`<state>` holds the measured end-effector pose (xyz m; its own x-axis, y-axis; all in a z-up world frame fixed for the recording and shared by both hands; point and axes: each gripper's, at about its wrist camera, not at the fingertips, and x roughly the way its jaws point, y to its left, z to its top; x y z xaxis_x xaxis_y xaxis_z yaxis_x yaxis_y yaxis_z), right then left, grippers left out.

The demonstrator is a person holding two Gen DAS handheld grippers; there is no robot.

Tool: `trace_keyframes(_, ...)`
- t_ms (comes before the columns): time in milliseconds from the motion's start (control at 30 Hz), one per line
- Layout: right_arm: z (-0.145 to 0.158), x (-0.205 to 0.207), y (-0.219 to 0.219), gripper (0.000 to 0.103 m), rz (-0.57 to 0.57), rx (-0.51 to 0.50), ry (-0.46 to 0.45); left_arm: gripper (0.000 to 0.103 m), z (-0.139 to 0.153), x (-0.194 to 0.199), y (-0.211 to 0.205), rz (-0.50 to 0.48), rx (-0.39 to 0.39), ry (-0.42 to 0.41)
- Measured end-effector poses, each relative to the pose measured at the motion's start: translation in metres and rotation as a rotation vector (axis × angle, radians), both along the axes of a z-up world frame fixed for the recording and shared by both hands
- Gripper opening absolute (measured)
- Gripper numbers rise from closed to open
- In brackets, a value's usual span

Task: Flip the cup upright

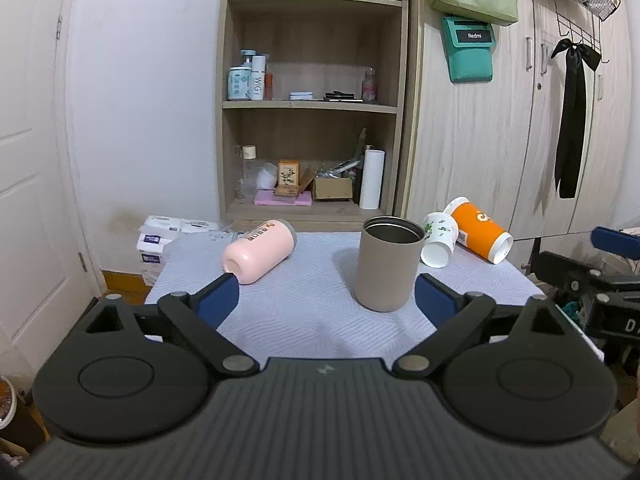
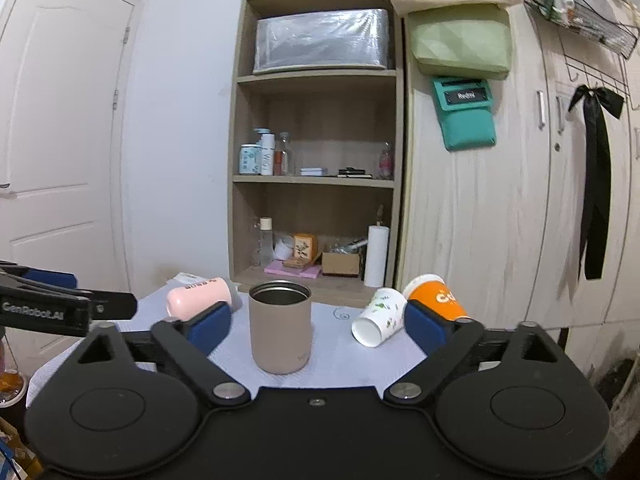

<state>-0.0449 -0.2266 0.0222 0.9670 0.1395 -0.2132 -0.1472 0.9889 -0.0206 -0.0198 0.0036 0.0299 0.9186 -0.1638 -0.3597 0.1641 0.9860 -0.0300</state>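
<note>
A beige metal cup [image 1: 388, 264] stands upright on the grey table mat [image 1: 304, 312]; it also shows in the right wrist view [image 2: 280, 326]. A pink cup [image 1: 258, 250] lies on its side at the left, seen in the right wrist view too [image 2: 198, 296]. A white floral paper cup [image 1: 438, 240] and an orange paper cup [image 1: 480, 232] lie on their sides at the right, also in the right wrist view, white [image 2: 380, 316] and orange [image 2: 438, 296]. My left gripper [image 1: 326, 300] is open and empty, in front of the beige cup. My right gripper [image 2: 316, 326] is open and empty, just short of the beige cup.
A wooden shelf unit [image 1: 312, 100] with bottles and boxes stands behind the table. A wardrobe [image 1: 520, 120] is at the right, a white door [image 1: 32, 160] at the left. Tissue packs [image 1: 160, 236] lie on the floor left of the table.
</note>
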Motion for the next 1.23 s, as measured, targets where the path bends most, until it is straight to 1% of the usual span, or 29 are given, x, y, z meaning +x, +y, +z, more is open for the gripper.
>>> trace_keyframes(100,-0.004,0.002,-0.001,0.101,-0.016,0.007,0.028,0.103,-0.002,-0.003,-0.002,0.009,0.015,0.001)
trace_keyframes(167,-0.007,0.002,-0.002,0.103,-0.032,0.007,0.041,0.103,-0.003,-0.005,-0.002,0.014,0.022,0.010)
trace_keyframes(400,-0.011,0.001,-0.002,0.103,-0.054,0.000,0.057,0.103,-0.008,-0.005,-0.004,0.039,0.029,0.041)
trace_keyframes(667,-0.012,-0.003,0.004,0.103,-0.082,-0.054,0.053,0.103,-0.011,-0.006,0.001,0.062,0.015,0.056)
trace_keyframes(867,-0.013,-0.005,0.005,0.103,-0.085,-0.062,0.060,0.103,-0.011,-0.006,0.002,0.083,0.019,0.050)
trace_keyframes(1000,-0.013,-0.005,0.005,0.103,-0.090,-0.073,0.061,0.103,-0.012,-0.006,0.004,0.075,0.010,0.046)
trace_keyframes(1233,-0.013,-0.005,0.004,0.103,-0.091,-0.081,0.062,0.103,-0.011,-0.008,0.001,0.072,0.030,0.034)
